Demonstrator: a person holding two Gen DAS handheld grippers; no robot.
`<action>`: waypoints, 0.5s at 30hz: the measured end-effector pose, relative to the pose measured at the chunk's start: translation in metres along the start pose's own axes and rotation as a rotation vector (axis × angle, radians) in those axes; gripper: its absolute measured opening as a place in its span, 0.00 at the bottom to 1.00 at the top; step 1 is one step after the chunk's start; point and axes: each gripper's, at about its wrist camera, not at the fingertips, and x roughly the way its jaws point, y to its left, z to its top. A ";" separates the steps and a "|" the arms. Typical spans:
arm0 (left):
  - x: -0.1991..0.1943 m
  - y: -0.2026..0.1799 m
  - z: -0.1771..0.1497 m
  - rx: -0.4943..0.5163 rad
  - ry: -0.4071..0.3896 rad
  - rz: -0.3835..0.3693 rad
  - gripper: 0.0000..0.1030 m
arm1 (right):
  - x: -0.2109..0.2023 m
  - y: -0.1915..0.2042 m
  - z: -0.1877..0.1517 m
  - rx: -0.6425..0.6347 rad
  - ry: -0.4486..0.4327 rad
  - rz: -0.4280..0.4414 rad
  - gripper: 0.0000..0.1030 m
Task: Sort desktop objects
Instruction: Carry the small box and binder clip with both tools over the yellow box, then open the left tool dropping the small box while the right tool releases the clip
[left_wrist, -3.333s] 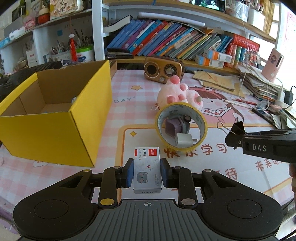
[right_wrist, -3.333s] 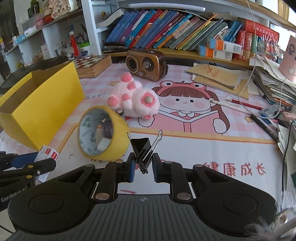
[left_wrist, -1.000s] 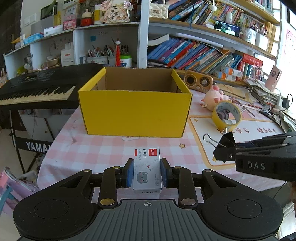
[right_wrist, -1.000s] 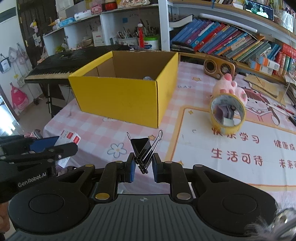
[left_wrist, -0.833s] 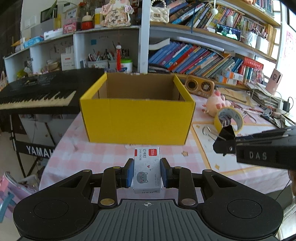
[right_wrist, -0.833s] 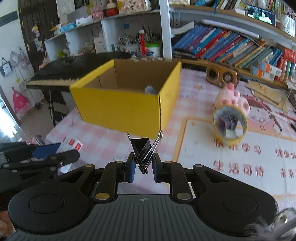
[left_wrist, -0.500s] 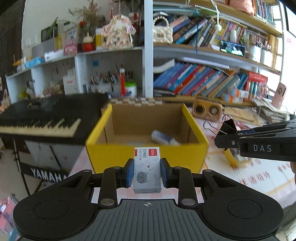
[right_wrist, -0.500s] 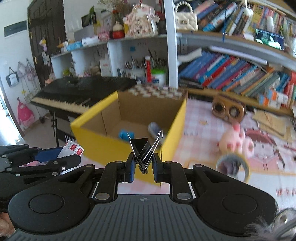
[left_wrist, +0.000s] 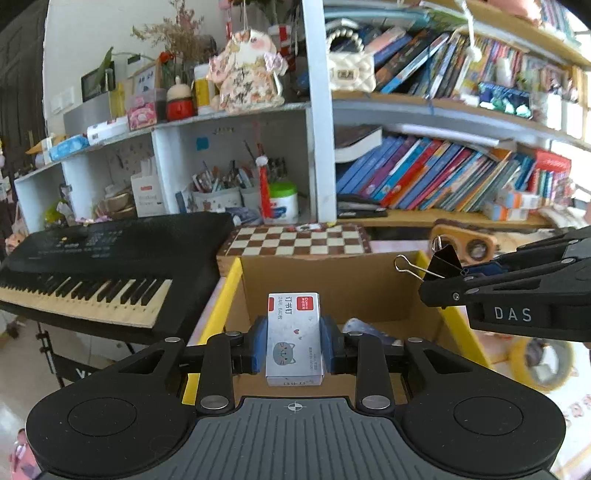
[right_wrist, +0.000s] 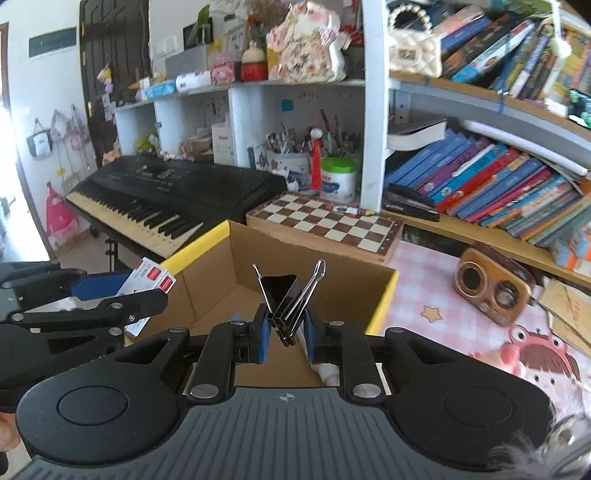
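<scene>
— Where are the things?
— The left gripper (left_wrist: 294, 341) is clamped on the staple box (left_wrist: 294, 338), the right gripper (right_wrist: 284, 334) on the black binder clip (right_wrist: 286, 295); both hang over the open yellow carton (right_wrist: 384, 299).
— And around?
— Pink checked tablecloth (right_wrist: 436, 295), chessboard (left_wrist: 295, 240) behind the carton, keyboard (left_wrist: 92, 266) left, bookshelves beyond.

Pink checked table (right_wrist: 436, 291), yellow box (right_wrist: 384, 302), radio (right_wrist: 491, 286)

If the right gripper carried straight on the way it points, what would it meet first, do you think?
Probably the inside of the yellow box: the right gripper, shut on the binder clip, aims down into its open top. Depth is hard to judge.
</scene>
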 end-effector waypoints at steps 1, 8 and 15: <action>0.006 0.000 0.001 0.002 0.012 0.005 0.27 | 0.008 -0.002 0.002 -0.006 0.010 0.006 0.17; 0.050 -0.007 -0.006 0.020 0.133 0.013 0.27 | 0.064 -0.013 0.012 -0.071 0.104 0.047 0.17; 0.079 -0.016 -0.015 0.042 0.256 -0.014 0.27 | 0.120 -0.013 0.022 -0.143 0.268 0.110 0.17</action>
